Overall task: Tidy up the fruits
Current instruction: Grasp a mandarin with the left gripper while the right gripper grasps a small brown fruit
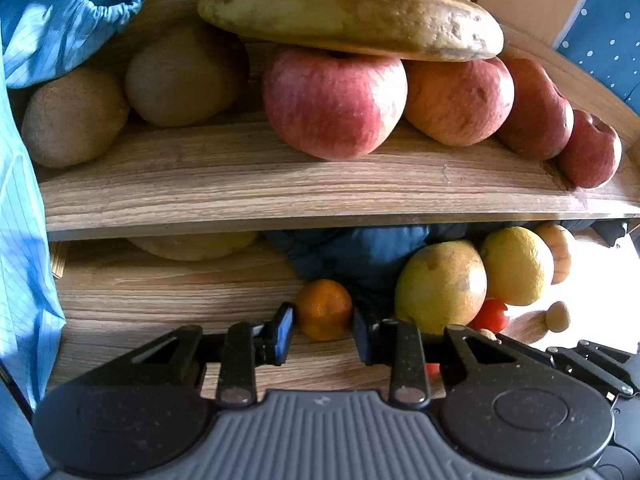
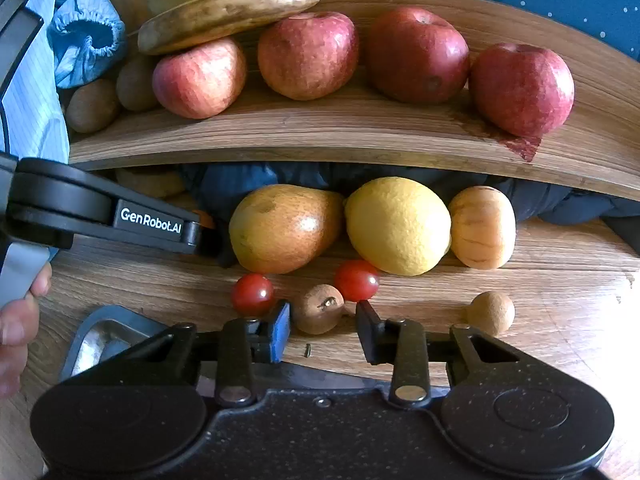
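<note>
A small orange mandarin (image 1: 323, 309) sits on the wooden table between the fingers of my left gripper (image 1: 322, 334), which is open around it; I cannot tell if the pads touch it. My right gripper (image 2: 322, 329) is open around a small brown fruit (image 2: 318, 309) on the table. Two cherry tomatoes (image 2: 253, 293) (image 2: 356, 280) lie just behind it. A pear (image 2: 282, 227), a lemon (image 2: 397, 225) and a pale apple (image 2: 482, 227) stand under the wooden shelf (image 2: 340, 136). The shelf carries several red apples (image 2: 308, 55), kiwis (image 2: 89, 105) and bananas (image 2: 232, 12).
Another small brown fruit (image 2: 490, 313) lies on the table to the right. A metal tray (image 2: 105, 336) sits at the front left. Blue cloth (image 2: 86, 36) is at the shelf's left end. The left gripper's arm (image 2: 104, 216) crosses the right wrist view.
</note>
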The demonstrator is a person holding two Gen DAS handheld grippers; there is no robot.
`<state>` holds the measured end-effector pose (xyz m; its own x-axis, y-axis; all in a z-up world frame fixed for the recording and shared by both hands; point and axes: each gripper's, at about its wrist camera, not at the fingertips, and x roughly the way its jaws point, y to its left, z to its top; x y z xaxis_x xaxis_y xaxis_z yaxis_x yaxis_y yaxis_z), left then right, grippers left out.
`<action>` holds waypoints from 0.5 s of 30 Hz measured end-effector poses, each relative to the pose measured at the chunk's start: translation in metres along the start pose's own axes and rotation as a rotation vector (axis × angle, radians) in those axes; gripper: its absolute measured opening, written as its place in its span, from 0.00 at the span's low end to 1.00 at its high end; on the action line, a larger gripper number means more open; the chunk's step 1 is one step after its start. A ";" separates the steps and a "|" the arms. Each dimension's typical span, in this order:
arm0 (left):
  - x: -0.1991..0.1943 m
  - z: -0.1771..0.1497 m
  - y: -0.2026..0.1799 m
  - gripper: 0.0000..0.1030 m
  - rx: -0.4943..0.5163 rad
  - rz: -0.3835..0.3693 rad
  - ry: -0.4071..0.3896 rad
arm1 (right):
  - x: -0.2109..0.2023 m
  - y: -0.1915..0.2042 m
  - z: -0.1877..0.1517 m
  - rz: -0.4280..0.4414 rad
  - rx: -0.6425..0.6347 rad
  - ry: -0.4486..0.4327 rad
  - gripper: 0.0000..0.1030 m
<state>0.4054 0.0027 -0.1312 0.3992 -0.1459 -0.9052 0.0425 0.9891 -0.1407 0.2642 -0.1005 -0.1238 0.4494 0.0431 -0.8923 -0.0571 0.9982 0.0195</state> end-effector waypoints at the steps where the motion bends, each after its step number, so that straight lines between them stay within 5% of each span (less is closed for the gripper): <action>1: 0.000 0.000 0.001 0.33 0.000 -0.001 -0.001 | 0.000 0.000 0.000 0.003 0.000 0.001 0.32; 15: -0.018 -0.015 -0.004 0.32 -0.002 0.002 -0.010 | -0.007 -0.006 -0.001 0.021 0.014 -0.012 0.30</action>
<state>0.3844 0.0012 -0.1208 0.4087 -0.1433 -0.9013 0.0393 0.9894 -0.1395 0.2605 -0.1072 -0.1182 0.4590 0.0646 -0.8861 -0.0544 0.9975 0.0446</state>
